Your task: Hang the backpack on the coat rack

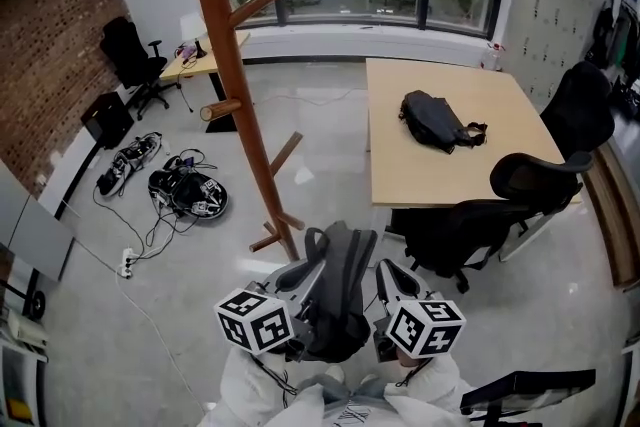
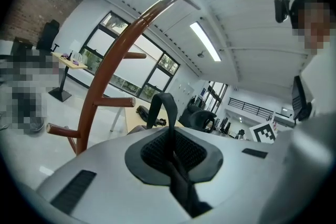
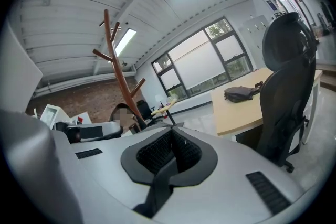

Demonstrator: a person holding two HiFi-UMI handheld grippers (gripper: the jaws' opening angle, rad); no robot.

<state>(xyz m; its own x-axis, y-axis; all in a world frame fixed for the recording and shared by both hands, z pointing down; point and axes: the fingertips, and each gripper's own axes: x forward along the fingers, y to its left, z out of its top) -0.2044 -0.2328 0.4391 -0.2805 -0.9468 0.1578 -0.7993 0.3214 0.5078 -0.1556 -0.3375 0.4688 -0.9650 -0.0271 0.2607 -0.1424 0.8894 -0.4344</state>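
Backpack [image 1: 335,300], soft, floppy, likely some weight, hangs close to the person, left gripper [image 2: 169,150] and right gripper [image 3: 169,157] each clamped on a strap [image 2: 179,186]; top loop [image 2: 157,107] looks the best hold for hooking the coat rack [image 1: 235,85] just beyond.

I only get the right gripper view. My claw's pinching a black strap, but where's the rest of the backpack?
Observer: The head view shows the backpack hanging against the person's front, short of the coat rack.
Operator: Is the other claw helping?
Observer: Yes. The left claw is shut on a black strap too.
Operator: Is there a loop for a peg?
Observer: Yes, a black carry loop stands up just beyond the left claw.
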